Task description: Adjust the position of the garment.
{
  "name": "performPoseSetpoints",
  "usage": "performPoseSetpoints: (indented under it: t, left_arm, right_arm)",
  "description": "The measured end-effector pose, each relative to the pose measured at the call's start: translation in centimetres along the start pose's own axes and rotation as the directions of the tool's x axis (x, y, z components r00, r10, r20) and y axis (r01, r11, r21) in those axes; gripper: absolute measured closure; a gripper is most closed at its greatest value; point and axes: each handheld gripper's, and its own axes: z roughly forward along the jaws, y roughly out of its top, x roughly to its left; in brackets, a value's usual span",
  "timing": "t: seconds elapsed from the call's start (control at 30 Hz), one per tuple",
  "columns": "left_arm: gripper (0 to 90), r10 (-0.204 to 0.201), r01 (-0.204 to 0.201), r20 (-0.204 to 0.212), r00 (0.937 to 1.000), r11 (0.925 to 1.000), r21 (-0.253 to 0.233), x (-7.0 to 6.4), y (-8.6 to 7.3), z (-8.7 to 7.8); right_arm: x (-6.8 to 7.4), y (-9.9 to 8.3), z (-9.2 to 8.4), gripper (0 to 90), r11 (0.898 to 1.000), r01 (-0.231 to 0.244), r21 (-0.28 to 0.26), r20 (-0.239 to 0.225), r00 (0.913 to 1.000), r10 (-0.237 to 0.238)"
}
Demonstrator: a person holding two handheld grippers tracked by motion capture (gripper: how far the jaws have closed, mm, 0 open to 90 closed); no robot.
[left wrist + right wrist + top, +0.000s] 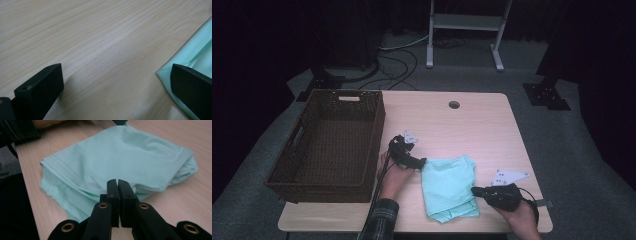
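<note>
The folded mint garment [448,186], low and centre on the bench [482,125], looks soft, light and floppy (best pinched at a layered edge), between the spread left hand-held gripper [422,163] and the pressed-together, empty right hand-held gripper [474,190].

Left gripper [421,162] low at mid-table, aimed rightward, jaws standing wide apart; left hand [393,172] behind it, forearm in a plaid sleeve [379,220] entering from the near edge. Right gripper [474,190] near the right near corner, aimed leftward, jaws pressed together with nothing visibly caught between; right hand [517,212] wrapped around its body.
</note>
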Motion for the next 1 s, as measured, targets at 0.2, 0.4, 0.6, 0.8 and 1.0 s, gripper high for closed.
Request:
performPoseSetpoints:
  t: [0.2,0.4,0.6,0.8,1.0]
  left_arm:
    - [0.0,0.000,0.000,-0.001,1.0000,1.0000,0.000,0.0,0.0,0.0]
    - [0.0,-0.003,0.003,-0.001,1.0000,1.0000,-0.002,0.0,0.0,0.0]
    - [0.0,-0.001,0.001,-0.001,1.0000,1.0000,0.001,0.0,0.0,0.0]
    - [0.0,0.002,-0.002,-0.001,1.0000,1.0000,0.001,0.0,0.0,0.0]
    - [0.0,0.000,0.000,-0.001,1.0000,1.0000,0.001,0.0,0.0,0.0]
  right_arm:
    - [0.7,-1.2,-0.6,88.2,1.000,-0.003,0.018,-0.017,0.9999,0.004]
    - [1.4,-2.4,-0.3,88.2,0.998,0.011,0.069,-0.035,0.9993,-0.008]
    - [1.4,-2.9,0.3,88.0,0.994,0.014,0.112,-0.047,0.9989,-0.008]
    - [1.2,-2.7,-0.1,68.9,0.998,-0.015,0.067,-0.046,0.9988,0.018]
    - [0.7,-2.3,-0.3,42.4,1.000,-0.026,0.014,-0.013,0.9996,0.027]
